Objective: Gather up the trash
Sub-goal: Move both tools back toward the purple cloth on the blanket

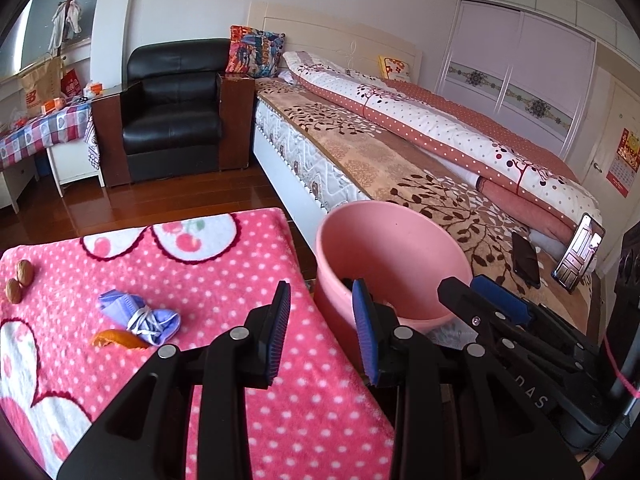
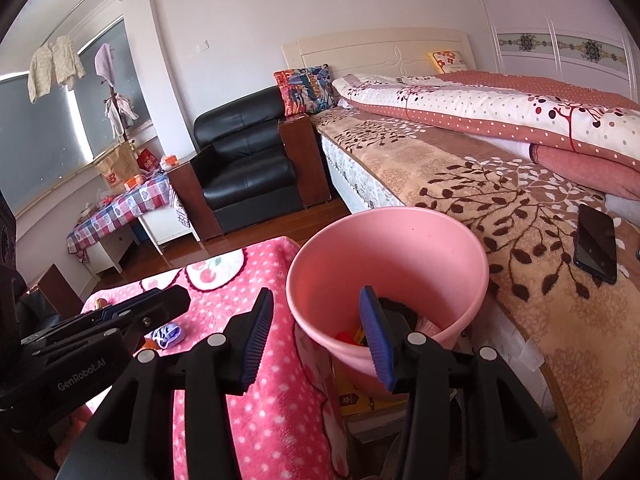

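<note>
A pink bin (image 1: 392,264) stands between a pink dotted blanket (image 1: 200,272) and the bed; the right wrist view shows the bin (image 2: 400,248) holding some red and dark scraps. On the blanket lie a crumpled purple face mask (image 1: 138,314), an orange peel (image 1: 118,340) beside it, and two walnuts (image 1: 18,282) at the left edge. My left gripper (image 1: 322,336) is open and empty over the blanket's right edge, right of the mask. My right gripper (image 2: 316,340) is open and empty at the bin's near rim. The mask (image 2: 168,334) shows small in the right wrist view.
A bed (image 1: 400,152) with a folded quilt runs along the right, with two phones (image 1: 526,258) near its foot. A black armchair (image 1: 172,112) and a low table with a checked cloth (image 1: 44,128) stand at the back. Wooden floor lies between.
</note>
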`<state>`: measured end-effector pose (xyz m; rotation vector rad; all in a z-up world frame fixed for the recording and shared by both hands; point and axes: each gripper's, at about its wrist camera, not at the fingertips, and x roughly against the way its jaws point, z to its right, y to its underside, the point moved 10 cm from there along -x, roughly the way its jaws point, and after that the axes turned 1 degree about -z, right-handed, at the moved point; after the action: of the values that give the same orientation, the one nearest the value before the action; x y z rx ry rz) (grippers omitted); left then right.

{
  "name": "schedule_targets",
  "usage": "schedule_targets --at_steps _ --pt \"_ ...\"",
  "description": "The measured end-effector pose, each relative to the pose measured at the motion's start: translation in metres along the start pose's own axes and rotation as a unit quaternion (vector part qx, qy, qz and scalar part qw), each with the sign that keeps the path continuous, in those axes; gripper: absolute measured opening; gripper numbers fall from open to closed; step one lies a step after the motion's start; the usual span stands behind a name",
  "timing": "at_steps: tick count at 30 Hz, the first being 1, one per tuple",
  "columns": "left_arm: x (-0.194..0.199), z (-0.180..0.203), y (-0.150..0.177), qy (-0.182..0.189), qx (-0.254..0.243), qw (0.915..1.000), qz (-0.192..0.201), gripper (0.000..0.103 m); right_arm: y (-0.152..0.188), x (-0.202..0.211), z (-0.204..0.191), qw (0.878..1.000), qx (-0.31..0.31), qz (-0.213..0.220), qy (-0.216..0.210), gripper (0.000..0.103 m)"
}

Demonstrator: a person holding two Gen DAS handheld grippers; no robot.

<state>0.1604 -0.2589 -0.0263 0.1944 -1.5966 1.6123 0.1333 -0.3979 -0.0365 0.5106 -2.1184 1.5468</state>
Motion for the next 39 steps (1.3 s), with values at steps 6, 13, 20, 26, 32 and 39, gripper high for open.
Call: schedule_targets --at_steps 6,13,20,26,32,39 --pt "0.010 -0.027 0.001 -0.020 0.022 0.9995 0.001 0.032 0.005 -0.003 -0.024 1.000 0.015 -0.008 -0.015 0.045" --pt "0.024 -0.075 0.007 -0.050 0.069 0.9963 0.008 0.032 0.010 -0.011 -0.058 0.998 0.046 -0.019 -0.034 0.046" --pt "0.040 -0.128 0.023 -0.090 0.114 0.9893 0.011 0.032 0.018 -0.030 -0.098 0.994 0.080 -0.041 -0.068 0.046" --pt "0.049 -0.173 0.045 -0.122 0.159 0.9797 0.000 0.032 0.029 -0.054 -0.136 0.986 0.113 -0.070 -0.105 0.047" --pt "0.051 -0.208 0.061 -0.136 0.200 0.9703 -0.012 0.032 0.043 -0.079 -0.171 0.974 0.153 -0.101 -0.136 0.048" --pt "0.044 -0.220 0.070 -0.130 0.219 0.9668 -0.025 0.032 0.063 -0.112 -0.208 0.955 0.215 -0.129 -0.160 0.054"
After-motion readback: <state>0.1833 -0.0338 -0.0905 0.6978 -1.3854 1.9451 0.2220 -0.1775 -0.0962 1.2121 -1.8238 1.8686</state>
